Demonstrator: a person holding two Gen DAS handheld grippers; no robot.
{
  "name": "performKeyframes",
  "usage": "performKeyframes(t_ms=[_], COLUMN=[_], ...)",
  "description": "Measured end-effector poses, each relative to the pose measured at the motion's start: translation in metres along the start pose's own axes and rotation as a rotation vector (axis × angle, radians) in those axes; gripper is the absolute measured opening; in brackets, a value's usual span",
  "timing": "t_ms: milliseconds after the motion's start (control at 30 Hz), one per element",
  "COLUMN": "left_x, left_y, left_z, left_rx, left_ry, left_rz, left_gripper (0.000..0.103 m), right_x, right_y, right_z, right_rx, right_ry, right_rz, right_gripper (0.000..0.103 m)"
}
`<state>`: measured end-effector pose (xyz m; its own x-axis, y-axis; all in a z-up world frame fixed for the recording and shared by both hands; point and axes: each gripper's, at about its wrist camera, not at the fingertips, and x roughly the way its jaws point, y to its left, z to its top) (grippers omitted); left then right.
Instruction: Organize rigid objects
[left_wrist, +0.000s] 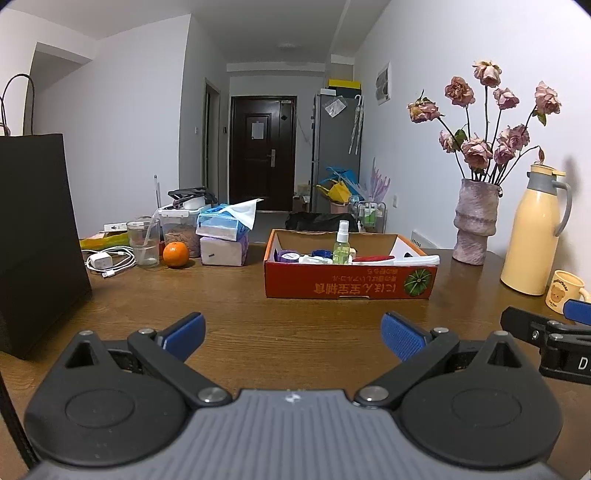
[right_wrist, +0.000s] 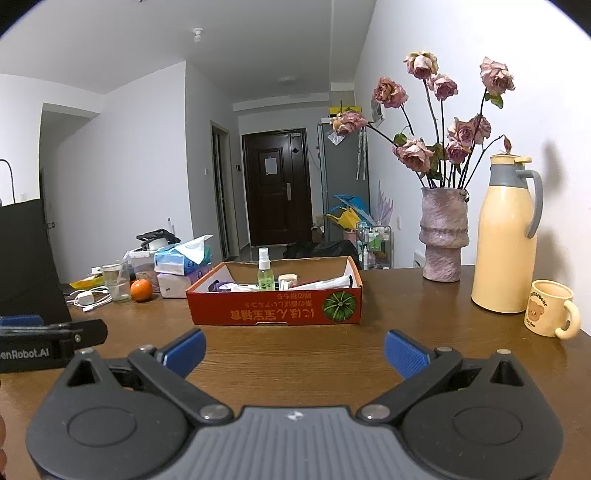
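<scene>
red box (left_wrist: 347, 284) beyond left claw (left_wrist: 293, 336)

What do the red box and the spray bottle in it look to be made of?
Red box: printed cardboard, matte; brown raw inner flaps show. Spray bottle: likely clear plastic holding green liquid, with a white pump top; glass can't be excluded.

White walls (left_wrist: 129, 110), dark door (left_wrist: 263, 155), wooden table (left_wrist: 258, 314).

Even indoor light, fisheye-bent edges, perhaps slightly soft.
</scene>
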<state>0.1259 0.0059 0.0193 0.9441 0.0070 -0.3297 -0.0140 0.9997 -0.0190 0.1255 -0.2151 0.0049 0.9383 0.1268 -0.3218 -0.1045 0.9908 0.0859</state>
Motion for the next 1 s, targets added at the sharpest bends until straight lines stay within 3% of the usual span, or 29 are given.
performKeyframes(t_ms=[1000], left_x=[0.0002], left_y=[0.0036], left_z=[0.0017], left_rx=[-0.009], left_ry=[0.019], left_rz=[-0.001], left_gripper=[0.103], right_x=[-0.0097], right_y=[0.0044], right_z=[-0.0027], right_rx=[-0.002], right_ry=[-0.001], right_rz=[0.003], right_gripper=[0.103])
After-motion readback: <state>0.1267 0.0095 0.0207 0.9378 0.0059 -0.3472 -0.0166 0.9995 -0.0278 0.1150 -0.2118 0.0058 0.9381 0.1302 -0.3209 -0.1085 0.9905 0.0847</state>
